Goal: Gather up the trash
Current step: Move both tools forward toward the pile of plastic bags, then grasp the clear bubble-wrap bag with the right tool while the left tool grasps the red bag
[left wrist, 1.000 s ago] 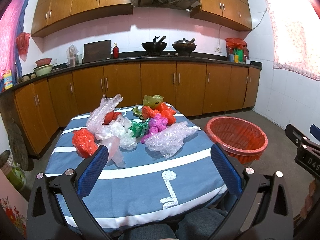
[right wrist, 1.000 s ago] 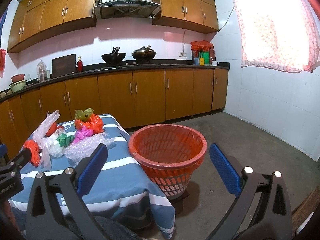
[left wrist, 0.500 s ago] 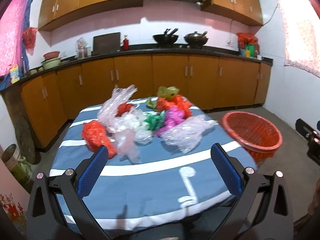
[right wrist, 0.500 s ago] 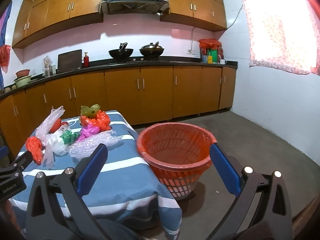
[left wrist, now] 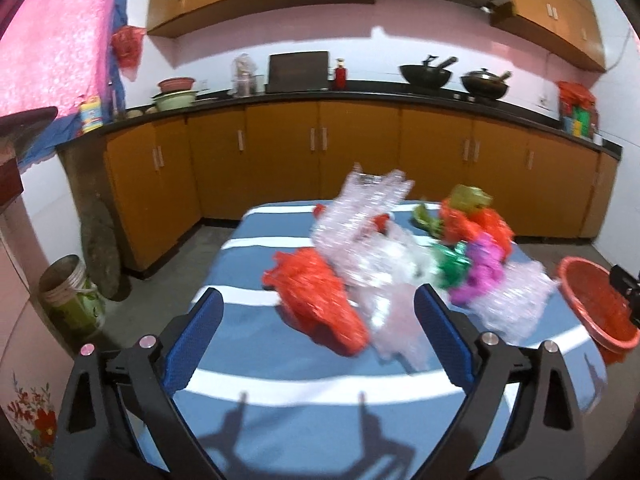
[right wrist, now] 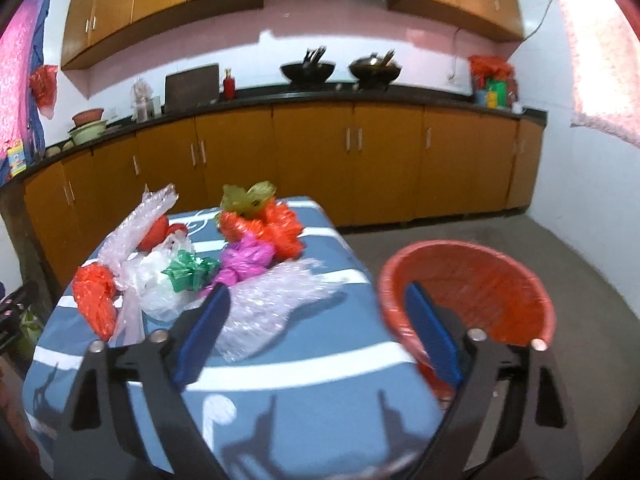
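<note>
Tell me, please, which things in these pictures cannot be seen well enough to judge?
- Red basket: left wrist view, cut off by the right edge and the other gripper.
- Basket's inside bottom: right wrist view, hidden behind a blue finger.
- Bags under the clear wrap: covered and motion-blurred.

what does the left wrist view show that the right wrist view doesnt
Only the left wrist view shows the pail on the floor left of the table, and the whole pink curtain.

Only the right wrist view shows the full red basket, the bright window curtain and the open floor.

Both show the striped tablecloth, the crumpled bags, the bubble wrap, the cabinets and both woks.
</note>
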Action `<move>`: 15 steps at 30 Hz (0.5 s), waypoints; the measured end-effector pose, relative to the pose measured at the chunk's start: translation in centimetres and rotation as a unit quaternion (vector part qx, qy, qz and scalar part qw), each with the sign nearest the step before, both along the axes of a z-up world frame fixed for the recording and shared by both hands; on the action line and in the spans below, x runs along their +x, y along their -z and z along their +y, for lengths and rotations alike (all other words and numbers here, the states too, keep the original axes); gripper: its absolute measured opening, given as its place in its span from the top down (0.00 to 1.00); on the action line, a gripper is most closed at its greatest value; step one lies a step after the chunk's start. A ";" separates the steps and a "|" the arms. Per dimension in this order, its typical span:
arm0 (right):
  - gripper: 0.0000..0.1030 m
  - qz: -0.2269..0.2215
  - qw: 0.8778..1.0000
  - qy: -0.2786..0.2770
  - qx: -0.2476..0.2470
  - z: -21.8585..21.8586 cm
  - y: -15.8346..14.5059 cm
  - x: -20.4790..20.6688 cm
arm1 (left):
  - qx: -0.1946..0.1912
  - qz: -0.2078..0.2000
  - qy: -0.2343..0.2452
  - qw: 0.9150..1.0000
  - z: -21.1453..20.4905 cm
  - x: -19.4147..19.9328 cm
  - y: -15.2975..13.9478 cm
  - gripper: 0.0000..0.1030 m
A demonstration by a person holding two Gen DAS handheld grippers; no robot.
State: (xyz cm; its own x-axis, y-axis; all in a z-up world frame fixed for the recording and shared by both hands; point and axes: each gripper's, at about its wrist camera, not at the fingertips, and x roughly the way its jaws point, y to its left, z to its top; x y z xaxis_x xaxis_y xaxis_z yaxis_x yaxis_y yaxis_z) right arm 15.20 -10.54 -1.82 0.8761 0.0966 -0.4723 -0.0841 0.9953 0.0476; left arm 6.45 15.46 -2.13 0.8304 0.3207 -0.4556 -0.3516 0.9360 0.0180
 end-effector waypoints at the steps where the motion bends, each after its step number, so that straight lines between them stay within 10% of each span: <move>1: 0.26 0.008 1.000 -0.001 0.004 0.5 0.3 1.0 | 0.000 -0.001 -0.004 1.000 0.4 0.4 0.1 0.07; 15: 0.27 0.126 0.992 0.027 0.010 3.7 7.2 11.4 | -0.014 0.020 -0.011 1.000 4.2 4.8 2.6 0.08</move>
State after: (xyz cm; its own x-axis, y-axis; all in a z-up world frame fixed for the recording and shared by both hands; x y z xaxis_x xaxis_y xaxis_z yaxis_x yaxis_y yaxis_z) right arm 26.63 -6.80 -8.98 0.7353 0.0639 -0.6747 -0.0137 0.9967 0.0794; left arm 11.27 19.63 -4.72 0.8042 0.3246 -0.4980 -0.3713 0.9285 0.0056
